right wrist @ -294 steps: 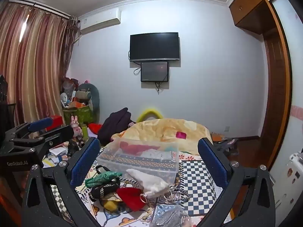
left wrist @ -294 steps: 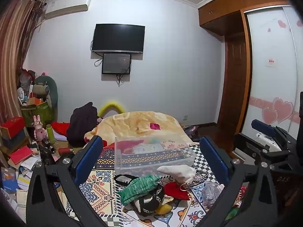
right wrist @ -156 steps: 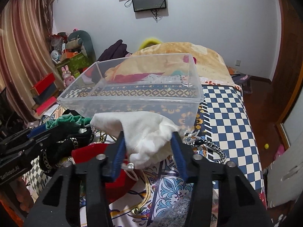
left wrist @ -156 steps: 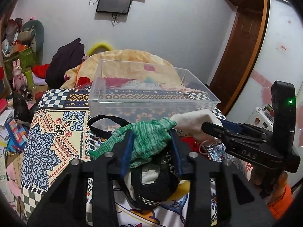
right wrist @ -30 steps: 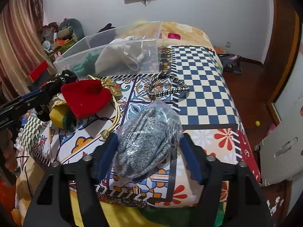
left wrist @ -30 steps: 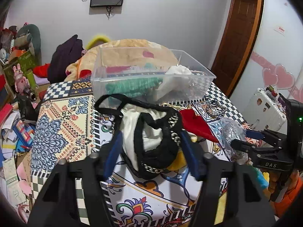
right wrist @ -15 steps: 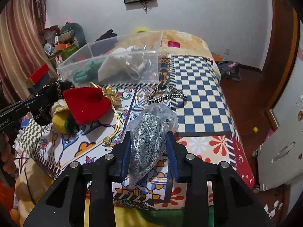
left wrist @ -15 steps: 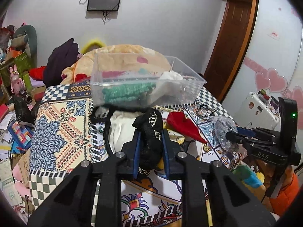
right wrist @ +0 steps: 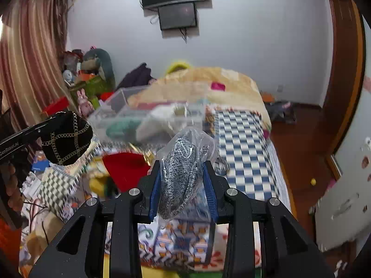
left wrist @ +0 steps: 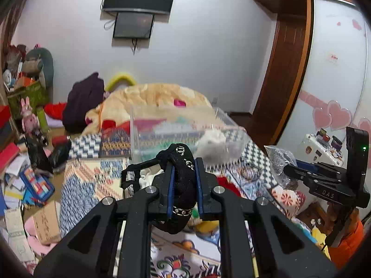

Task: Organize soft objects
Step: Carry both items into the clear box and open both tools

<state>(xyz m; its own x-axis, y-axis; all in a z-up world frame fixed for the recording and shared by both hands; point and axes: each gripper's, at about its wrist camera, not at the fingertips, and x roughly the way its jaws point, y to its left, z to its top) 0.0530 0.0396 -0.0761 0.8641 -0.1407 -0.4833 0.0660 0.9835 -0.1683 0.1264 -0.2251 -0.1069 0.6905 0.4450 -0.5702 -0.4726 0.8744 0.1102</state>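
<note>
Left tongs [left wrist: 184,176] clamped on black chain-trimmed bag [left wrist: 183,180], lifted above patterned bed cover [left wrist: 92,180]. Right tongs [right wrist: 183,180] clamped on grey knit in clear plastic wrap [right wrist: 180,171], also held up. Clear bin [right wrist: 148,118] on bed beyond, green [right wrist: 123,127] and white [right wrist: 157,120] soft items inside. Red cloth [right wrist: 125,164] lies on cover, near bin

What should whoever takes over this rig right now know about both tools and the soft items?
Left tool: shut on the black chain-trimmed bag, lifted off the bed.
Right tool: shut on the bagged grey knit, also lifted.
Clear bin on the bed holds the green knit piece and the white pouch.
On the bedspread: red pouch, yellow item.
Left: drop both held items in the bin, then collect the rest.
</note>
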